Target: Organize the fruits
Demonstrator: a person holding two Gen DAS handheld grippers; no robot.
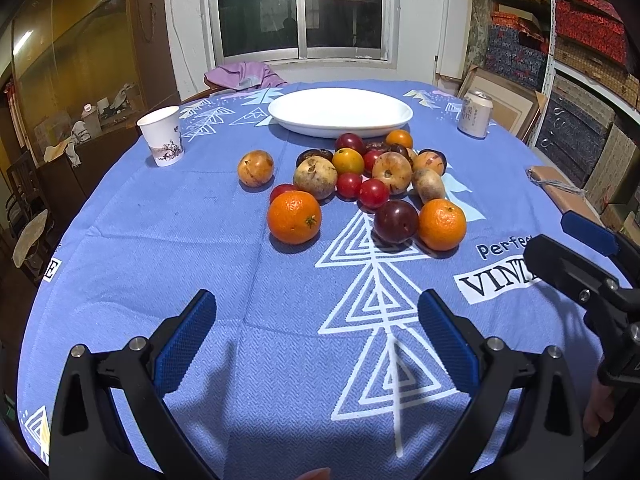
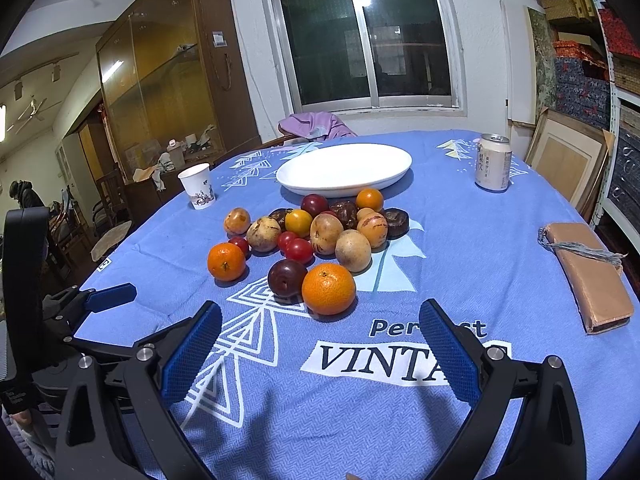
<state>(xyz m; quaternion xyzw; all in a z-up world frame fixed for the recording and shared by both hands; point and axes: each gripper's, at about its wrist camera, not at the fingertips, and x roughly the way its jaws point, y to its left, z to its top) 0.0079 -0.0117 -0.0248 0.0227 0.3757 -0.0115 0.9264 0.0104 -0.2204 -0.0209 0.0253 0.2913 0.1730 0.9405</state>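
Nothing is sorted yet: the fruits (image 1: 352, 184) sit heaped mid-counter before the empty white plate (image 1: 340, 114), while left gripper (image 1: 316, 344) and right gripper (image 2: 320, 354) hover with fingers spread, empty

Both claws hang low over the counter (image 1: 140, 248), fingers spread wide and empty. The left claw (image 1: 316, 344) and the right claw (image 2: 320, 354) sit side by side, near each other, both pointing forward. Part of a hand (image 1: 598, 410) shows behind the right one.
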